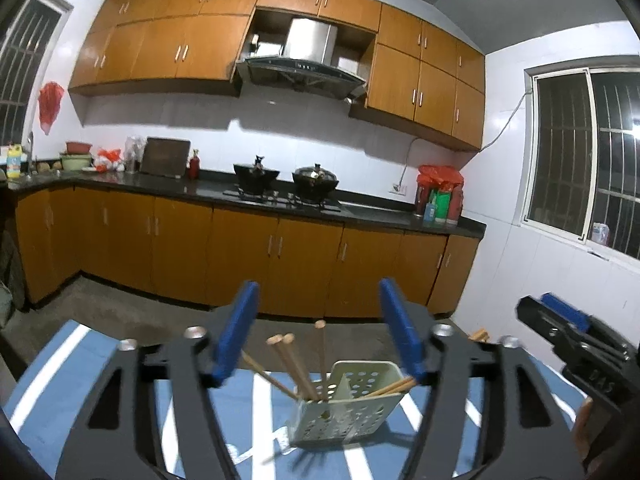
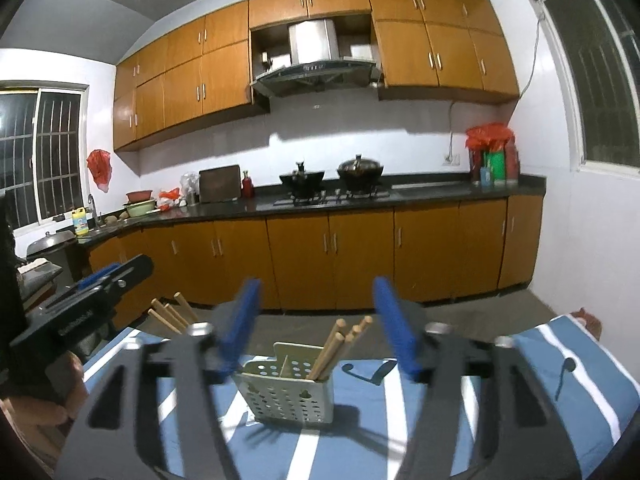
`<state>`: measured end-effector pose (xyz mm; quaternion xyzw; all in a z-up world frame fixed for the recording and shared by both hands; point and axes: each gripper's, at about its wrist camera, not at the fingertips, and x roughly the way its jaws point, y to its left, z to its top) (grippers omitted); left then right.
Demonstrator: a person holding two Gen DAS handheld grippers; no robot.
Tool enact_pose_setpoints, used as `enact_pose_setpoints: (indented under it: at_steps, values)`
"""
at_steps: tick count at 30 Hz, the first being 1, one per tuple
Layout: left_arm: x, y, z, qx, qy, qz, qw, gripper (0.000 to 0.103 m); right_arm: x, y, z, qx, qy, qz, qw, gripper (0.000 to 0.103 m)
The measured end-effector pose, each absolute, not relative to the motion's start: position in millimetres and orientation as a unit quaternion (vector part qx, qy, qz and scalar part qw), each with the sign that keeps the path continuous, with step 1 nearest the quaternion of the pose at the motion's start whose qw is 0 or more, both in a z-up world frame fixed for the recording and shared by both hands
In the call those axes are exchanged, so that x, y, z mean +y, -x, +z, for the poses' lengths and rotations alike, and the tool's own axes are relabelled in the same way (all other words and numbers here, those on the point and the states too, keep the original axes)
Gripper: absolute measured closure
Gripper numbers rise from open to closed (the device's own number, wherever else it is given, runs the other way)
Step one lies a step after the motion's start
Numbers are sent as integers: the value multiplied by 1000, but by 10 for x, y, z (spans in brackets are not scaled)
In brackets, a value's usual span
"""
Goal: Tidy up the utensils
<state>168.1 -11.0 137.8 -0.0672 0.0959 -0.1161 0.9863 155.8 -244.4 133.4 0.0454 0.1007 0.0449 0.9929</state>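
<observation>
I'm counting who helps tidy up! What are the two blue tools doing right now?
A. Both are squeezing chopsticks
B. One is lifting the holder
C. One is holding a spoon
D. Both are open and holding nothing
D: the left tool and the right tool both stand wide apart with nothing between them, while the chopsticks already sit in the pale holder on the striped cloth.
</observation>
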Motion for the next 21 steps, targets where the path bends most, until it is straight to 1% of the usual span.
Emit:
enact_pose_setpoints:
  at_steps: [1, 2, 4, 6, 10, 21]
  values:
    - [-90, -1631, 1382, 92, 63, -112, 987, 22, -2439, -1454, 1335, 91, -40, 38, 994, 20]
    - [-59, -1550, 1385, 87, 58, -107, 989, 14, -2437, -1377, 1329, 84, -35, 35, 995, 11]
    - [-1, -1401, 1378, 79, 49, -96, 991, 5, -2434, -1229, 1310, 71, -29, 24, 997, 4]
    - [42, -1294, 1365, 78, 41, -87, 992, 2, -2426, -1092, 1275, 63, -21, 14, 998, 4]
    - [112, -1016, 1236, 81, 20, -64, 994, 2, -2397, -852, 1156, 61, -5, -22, 998, 4]
    - [145, -575, 738, 112, -26, -18, 993, 2, -2244, -466, 597, 106, 9, -55, 993, 4]
